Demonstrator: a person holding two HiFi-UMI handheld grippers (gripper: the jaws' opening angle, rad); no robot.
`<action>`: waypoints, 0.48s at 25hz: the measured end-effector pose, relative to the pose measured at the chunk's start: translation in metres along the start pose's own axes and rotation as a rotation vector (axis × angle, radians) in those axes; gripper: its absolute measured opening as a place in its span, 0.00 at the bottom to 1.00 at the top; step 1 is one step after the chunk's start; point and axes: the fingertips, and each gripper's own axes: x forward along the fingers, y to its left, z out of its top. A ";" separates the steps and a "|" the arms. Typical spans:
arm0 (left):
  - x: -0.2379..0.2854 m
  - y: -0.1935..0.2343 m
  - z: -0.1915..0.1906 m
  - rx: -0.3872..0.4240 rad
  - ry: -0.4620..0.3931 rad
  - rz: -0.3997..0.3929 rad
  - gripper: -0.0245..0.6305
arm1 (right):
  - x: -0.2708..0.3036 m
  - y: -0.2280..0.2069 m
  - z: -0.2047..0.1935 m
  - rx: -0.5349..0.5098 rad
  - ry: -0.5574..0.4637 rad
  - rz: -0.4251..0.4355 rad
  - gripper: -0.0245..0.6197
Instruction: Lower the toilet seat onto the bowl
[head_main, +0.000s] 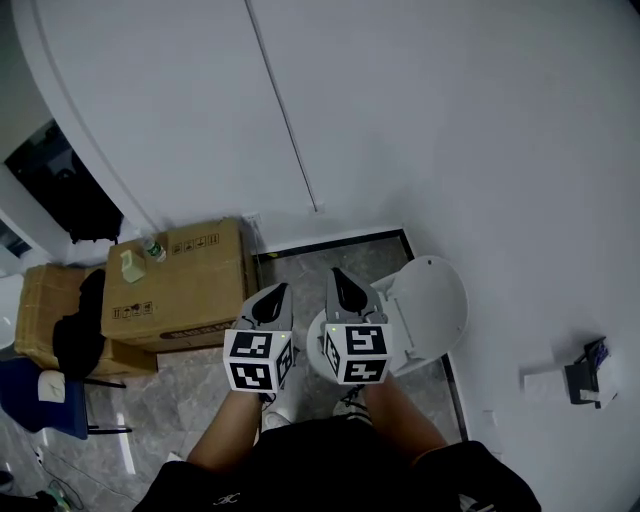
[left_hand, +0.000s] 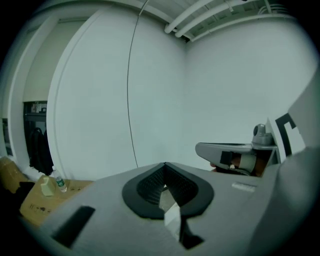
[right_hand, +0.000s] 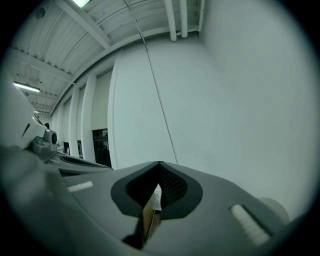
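With left gripper (head_main: 272, 292) and right gripper (head_main: 341, 276) both closed on nothing and held high, the raised seat (head_main: 432, 305) lies well below and to the right, nearer the right gripper.

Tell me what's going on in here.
A person stands over a white toilet with a claw in each hand. The left claw and the right claw are both shut and empty, held up side by side, touching nothing. The toilet's lid looks raised; the claws hide part of it.
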 end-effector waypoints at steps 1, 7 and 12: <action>-0.001 0.001 0.006 0.004 -0.014 0.006 0.05 | 0.000 -0.001 0.005 -0.003 -0.010 -0.001 0.05; -0.006 0.010 0.028 0.019 -0.066 0.041 0.05 | 0.001 -0.004 0.025 -0.030 -0.047 -0.011 0.05; -0.009 0.022 0.036 0.014 -0.084 0.068 0.05 | 0.006 0.003 0.026 -0.040 -0.042 0.000 0.05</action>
